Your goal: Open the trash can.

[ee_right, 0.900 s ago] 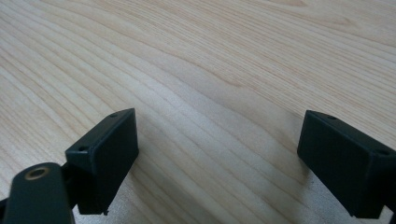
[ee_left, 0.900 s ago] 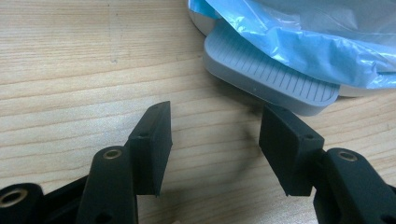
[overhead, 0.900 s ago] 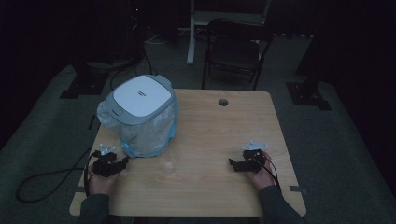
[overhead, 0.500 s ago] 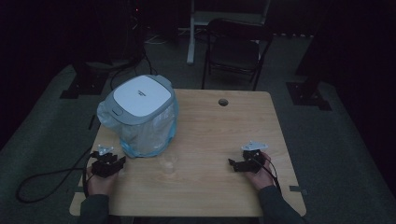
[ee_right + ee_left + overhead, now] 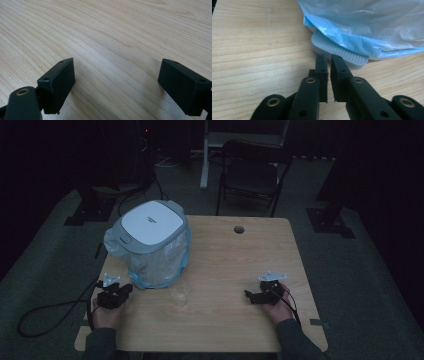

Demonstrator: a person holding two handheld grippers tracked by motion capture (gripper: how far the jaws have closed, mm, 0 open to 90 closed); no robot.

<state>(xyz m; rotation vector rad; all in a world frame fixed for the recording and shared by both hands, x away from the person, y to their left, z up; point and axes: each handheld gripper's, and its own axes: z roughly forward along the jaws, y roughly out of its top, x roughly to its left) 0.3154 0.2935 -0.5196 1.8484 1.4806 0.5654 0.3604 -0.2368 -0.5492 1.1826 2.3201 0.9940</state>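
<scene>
White bin (image 5: 150, 240) sits in a blue bag (image 5: 165, 270) (lid on). Left gripper (image 5: 329, 72) nearly closed, holding nothing; right gripper (image 5: 115, 85) wide open, also nothing.

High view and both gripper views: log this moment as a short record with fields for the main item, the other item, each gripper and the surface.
main item: white bin lined with a blue plastic bag, at the table's left rear
other item: clear cup, in front of the bin
left gripper: nearly shut, empty, pointing at the bin's foot pedal
right gripper: wide open, empty, over bare wood
surface: wooden table
</scene>
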